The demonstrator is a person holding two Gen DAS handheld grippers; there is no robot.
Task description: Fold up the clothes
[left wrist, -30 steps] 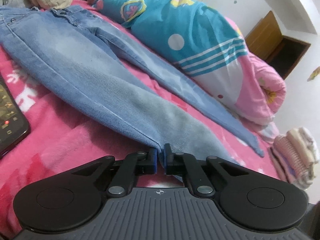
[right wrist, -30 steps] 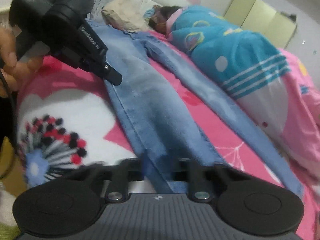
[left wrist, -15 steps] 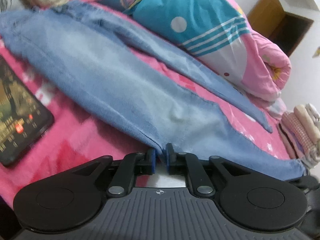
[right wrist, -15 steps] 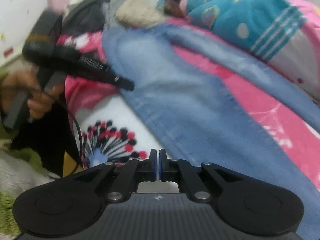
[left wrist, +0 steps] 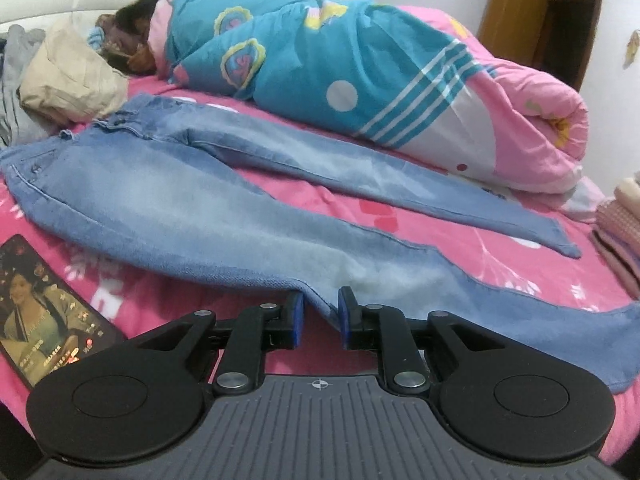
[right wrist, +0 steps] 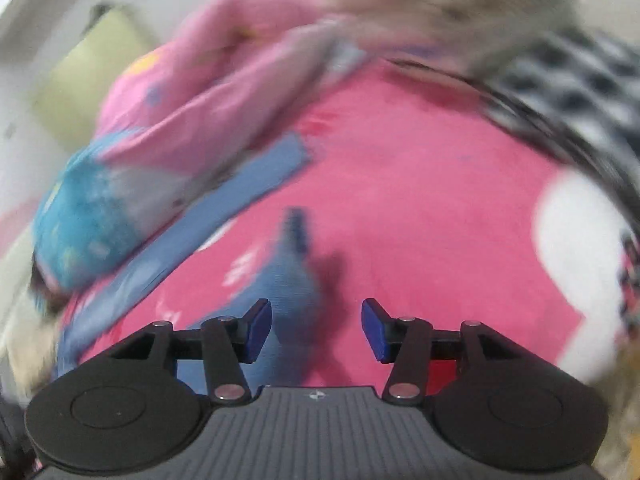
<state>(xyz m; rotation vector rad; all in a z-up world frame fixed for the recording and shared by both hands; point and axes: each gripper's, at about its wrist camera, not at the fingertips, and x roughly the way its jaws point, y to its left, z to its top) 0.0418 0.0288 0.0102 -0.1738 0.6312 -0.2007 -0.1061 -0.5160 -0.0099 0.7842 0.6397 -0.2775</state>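
Light blue jeans (left wrist: pixel 200 208) lie flat across the pink bed cover (left wrist: pixel 440 232), waist at the far left, legs spread towards the right. My left gripper (left wrist: pixel 319 318) sits at the near edge of the near leg. Its jaws stand a little apart, and a fold of the denim edge lies between the blue pads (left wrist: pixel 297 320). The right wrist view is blurred. There my right gripper (right wrist: pixel 316 328) is wide open just above the end of one jeans leg (right wrist: pixel 296 280), holding nothing. The other leg (right wrist: pixel 248 184) runs off to the left.
A person lies under a blue and pink quilt (left wrist: pixel 320 64) along the far side. A lit phone (left wrist: pixel 44 320) lies at the near left, a beige garment (left wrist: pixel 68 76) past the waistband, folded clothes (left wrist: pixel 620 224) at the right edge. A black-and-white cloth (right wrist: pixel 580 76) is at upper right.
My left gripper's jaws have parted from their shut hold on the jeans edge. My right gripper has opened from shut and swung round fast towards the leg ends.
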